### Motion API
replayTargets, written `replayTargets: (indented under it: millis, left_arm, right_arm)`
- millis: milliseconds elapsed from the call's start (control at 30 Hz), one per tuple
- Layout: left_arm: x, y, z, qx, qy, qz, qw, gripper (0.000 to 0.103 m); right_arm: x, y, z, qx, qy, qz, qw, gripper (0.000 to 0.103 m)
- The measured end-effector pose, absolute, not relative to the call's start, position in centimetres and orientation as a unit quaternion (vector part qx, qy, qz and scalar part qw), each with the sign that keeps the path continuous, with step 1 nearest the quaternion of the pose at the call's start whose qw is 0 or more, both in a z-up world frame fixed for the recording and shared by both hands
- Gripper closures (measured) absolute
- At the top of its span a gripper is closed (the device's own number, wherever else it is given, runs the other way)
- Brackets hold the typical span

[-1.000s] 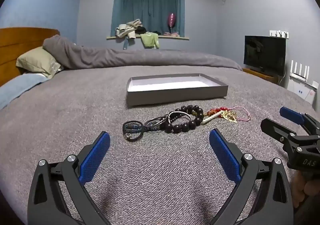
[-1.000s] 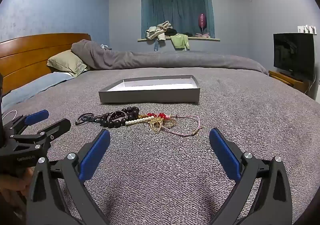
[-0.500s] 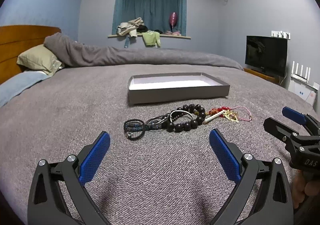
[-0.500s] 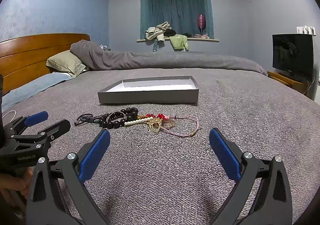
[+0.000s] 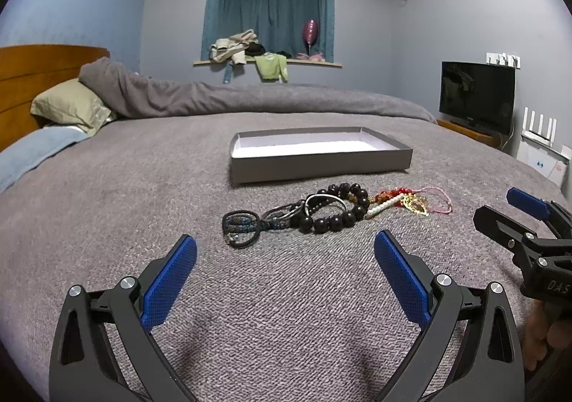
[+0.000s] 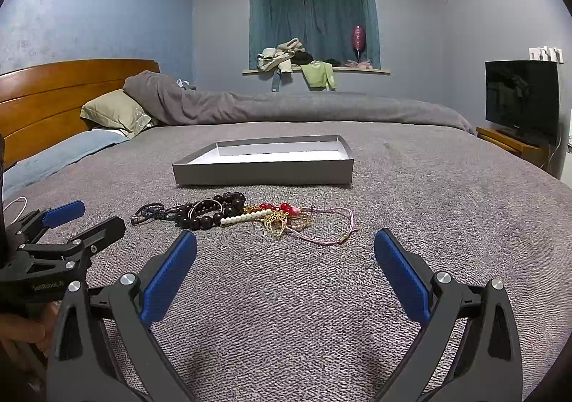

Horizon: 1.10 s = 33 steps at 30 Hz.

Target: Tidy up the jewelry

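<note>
A heap of jewelry lies on the grey bedspread: a dark bead bracelet [image 5: 339, 219] [image 6: 207, 219], a blue braided cord loop [image 5: 241, 221] [image 6: 150, 211], a white bead strand [image 6: 246, 217], red beads [image 6: 275, 207], a gold pendant [image 5: 416, 204] [image 6: 275, 223] and a pink cord [image 6: 332, 223]. Behind it sits a shallow grey tray [image 5: 318, 166] [image 6: 264, 173] with a white, bare floor. My left gripper [image 5: 286, 252] hovers open in front of the heap, nothing between its blue pads. My right gripper [image 6: 286, 248] is open too, just short of the pink cord.
A rolled grey duvet [image 5: 250, 98] and pillows [image 5: 68, 105] lie at the far side, against a wooden headboard [image 6: 53, 94]. A television [image 6: 522, 98] stands on a low cabinet to the right. Clothes are piled on the window sill [image 6: 286, 59]. Flat bedspread surrounds the tray.
Both grippers have tilted or risen slightly, so the tray and jewelry sit a little lower in each view. Nothing was touched; both stay open.
</note>
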<state>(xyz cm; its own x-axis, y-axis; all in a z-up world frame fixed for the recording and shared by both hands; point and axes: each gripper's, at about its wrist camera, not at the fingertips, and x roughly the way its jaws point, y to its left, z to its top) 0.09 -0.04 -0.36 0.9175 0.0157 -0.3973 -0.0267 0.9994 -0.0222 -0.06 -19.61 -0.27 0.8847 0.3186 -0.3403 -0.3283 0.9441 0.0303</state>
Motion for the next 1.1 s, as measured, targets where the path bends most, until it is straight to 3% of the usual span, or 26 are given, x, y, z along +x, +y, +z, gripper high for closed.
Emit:
replayTargets:
  millis: [1100]
  left_arm:
    - [0.46, 0.54, -0.67, -0.026, 0.216, 0.015, 0.976, 0.004]
  right_arm:
    - [0.34, -19.72, -0.56, -0.014, 0.179, 0.167, 0.97, 0.005]
